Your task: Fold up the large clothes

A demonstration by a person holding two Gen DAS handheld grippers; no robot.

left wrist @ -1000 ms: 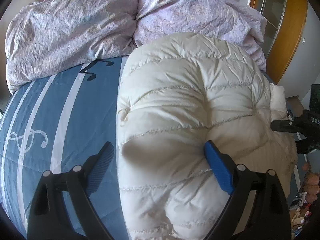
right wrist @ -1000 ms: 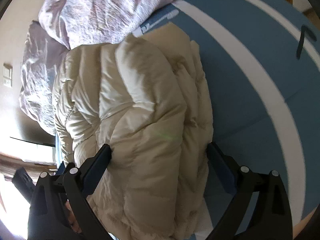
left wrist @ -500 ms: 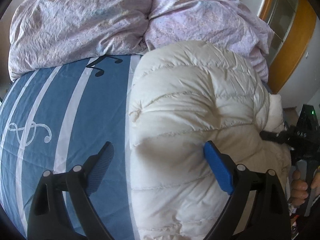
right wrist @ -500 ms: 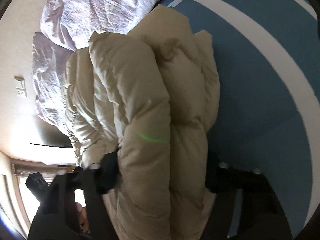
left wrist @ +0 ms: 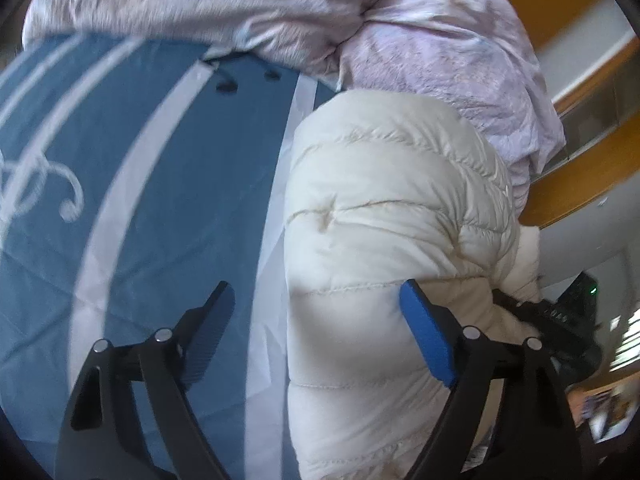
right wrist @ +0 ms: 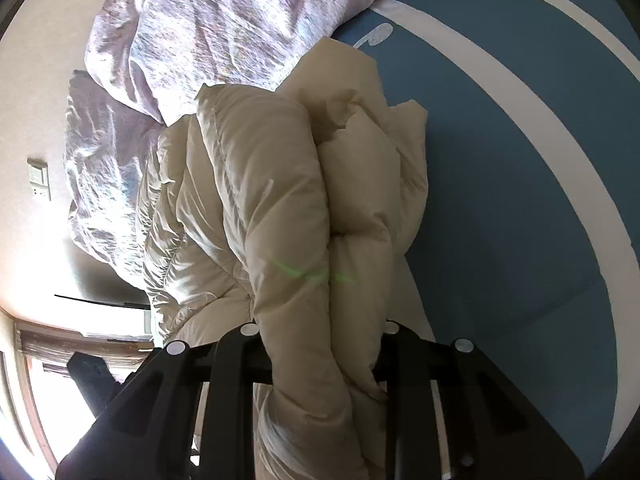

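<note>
My right hand-held gripper (right wrist: 320, 360) is closing on a thick bunched fold of the cream quilted down jacket (right wrist: 280, 208); the puffy, satin-smooth fabric bulges out between the two black jaws, which pinch it from both sides. The jacket lies on the bed, on a blue bedsheet with broad white stripes (right wrist: 520, 160), its far end against a crumpled pale lilac duvet (right wrist: 200, 32).

My left hand-held gripper (left wrist: 316, 340) stands wide, its jaws narrowing a little. The blue-padded finger (left wrist: 428, 340) lies against the jacket's (left wrist: 392, 240) rounded flank, and the dark ribbed finger (left wrist: 212, 328) hangs over the bedsheet (left wrist: 160, 160), clear of the jacket; nothing is gripped.

The left view shows the jacket's stitched horizontal baffles and smooth domed back, a white curl printed on the sheet, and the right gripper's black body at the far edge. The right view alone shows the stacked layers of the fold edge-on, plus a wall switch plate (right wrist: 39, 178).
</note>
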